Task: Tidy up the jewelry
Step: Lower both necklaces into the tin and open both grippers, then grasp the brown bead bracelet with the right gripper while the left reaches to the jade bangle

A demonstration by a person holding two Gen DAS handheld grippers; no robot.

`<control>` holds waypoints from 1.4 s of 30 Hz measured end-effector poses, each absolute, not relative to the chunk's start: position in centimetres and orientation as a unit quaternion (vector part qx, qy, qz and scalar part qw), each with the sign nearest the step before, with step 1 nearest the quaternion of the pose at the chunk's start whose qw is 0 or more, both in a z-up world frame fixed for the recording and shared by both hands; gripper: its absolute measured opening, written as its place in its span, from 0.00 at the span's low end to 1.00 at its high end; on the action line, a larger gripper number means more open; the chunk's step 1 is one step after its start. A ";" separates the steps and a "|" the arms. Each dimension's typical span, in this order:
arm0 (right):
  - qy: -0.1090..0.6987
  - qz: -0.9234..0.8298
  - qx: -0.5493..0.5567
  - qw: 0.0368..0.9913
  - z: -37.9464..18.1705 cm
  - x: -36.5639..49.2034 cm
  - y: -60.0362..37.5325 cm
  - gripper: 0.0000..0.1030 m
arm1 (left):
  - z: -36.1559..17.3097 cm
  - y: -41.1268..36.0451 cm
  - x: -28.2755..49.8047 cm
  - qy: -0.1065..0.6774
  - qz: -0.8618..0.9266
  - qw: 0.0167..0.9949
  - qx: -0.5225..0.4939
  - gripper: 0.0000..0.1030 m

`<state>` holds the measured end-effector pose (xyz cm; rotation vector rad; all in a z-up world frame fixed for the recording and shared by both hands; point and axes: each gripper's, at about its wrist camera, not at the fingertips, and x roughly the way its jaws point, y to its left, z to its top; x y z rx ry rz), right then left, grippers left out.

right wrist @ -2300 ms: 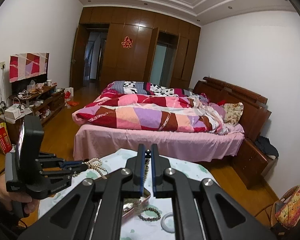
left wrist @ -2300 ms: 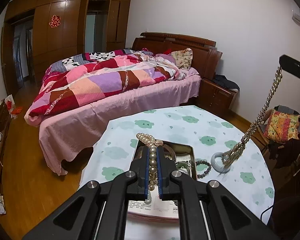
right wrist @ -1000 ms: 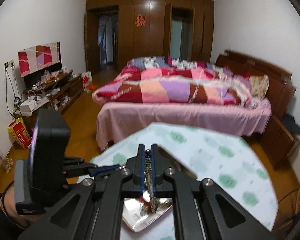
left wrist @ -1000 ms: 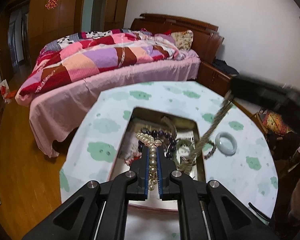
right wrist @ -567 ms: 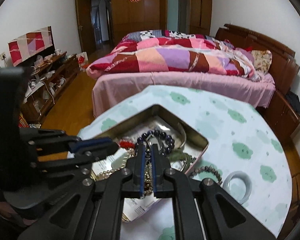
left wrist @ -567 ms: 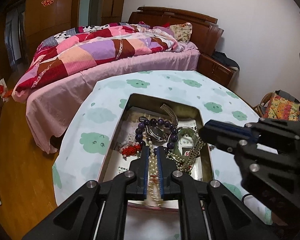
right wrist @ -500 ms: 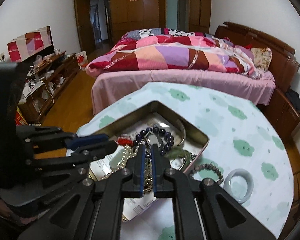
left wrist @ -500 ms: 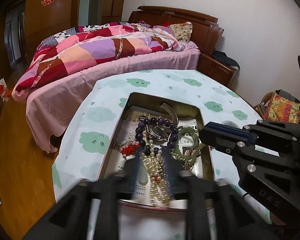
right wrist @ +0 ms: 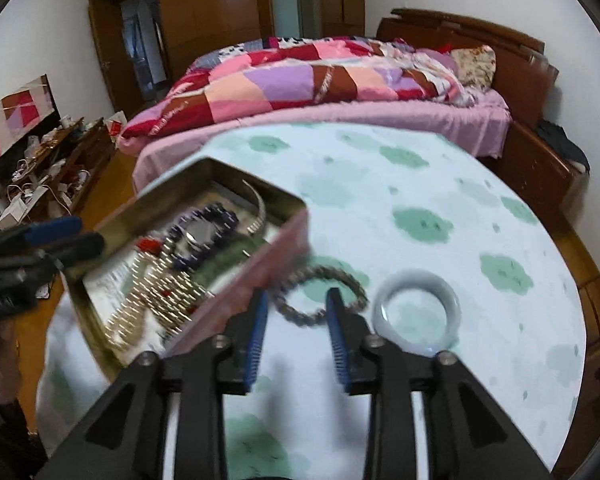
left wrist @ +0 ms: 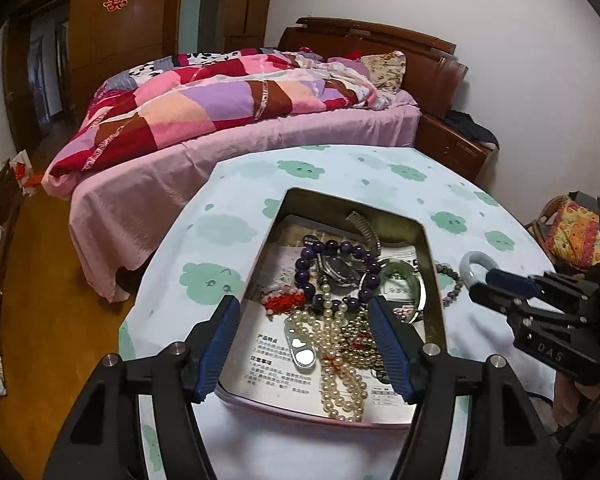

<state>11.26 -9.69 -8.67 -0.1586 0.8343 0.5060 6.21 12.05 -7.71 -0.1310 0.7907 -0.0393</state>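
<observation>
**Jewelry mostly in the tin, two pieces left on the table**

Jewelry lies heaped in the open metal tin (left wrist: 434, 264) on the cloud-print tablecloth (left wrist: 228, 208): a pearl necklace (left wrist: 340, 364) trails toward the near rim, a purple bead bracelet (left wrist: 332, 268) circles what looks like a watch, and a gold-toned chain (left wrist: 360, 344) is tangled beside the pearls. Outside the tin, a grey bead bracelet (right wrist: 320, 294) rests just beside the pink wall, and a pale jade bangle (right wrist: 416, 308) sits near it.

From where I stand, the left gripper (left wrist: 304, 340) hangs over the near end of the tin with its jaws spread wide and nothing between them. The right gripper (right wrist: 296, 316) is also parted and empty, its fingers straddling the near arc of the bead bracelet; that view is smeared with motion, so I cannot say whether the tips touch the cloth.

My guess is the bead bracelet goes next. It looks light and floppy, so it will sag and swing once lifted; pinching one section of the loop should serve. The bangle seems the opposite: rigid, smooth, probably slippery and breakable, best gripped across its band and set down gently.
</observation>
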 end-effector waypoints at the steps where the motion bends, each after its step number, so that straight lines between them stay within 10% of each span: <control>1: 0.404 0.244 -0.078 0.878 -8.9 11.3 -9.7 0.35 | -7.8 12.1 6.3 0.386 -0.019 0.920 -0.066 0.65; 19: 0.440 0.267 -0.151 0.844 -12.5 13.1 -6.5 0.34 | -8.5 11.8 6.4 0.392 -0.019 0.917 -0.067 0.65; 22: 0.447 0.264 -0.145 0.843 -12.5 12.9 -6.9 0.11 | -8.4 11.8 6.3 0.390 -0.020 0.918 -0.069 0.65; 42: 0.429 0.162 -0.106 0.882 -11.7 7.6 -18.1 0.11 | -6.8 2.1 6.8 0.389 -0.103 0.915 0.002 0.65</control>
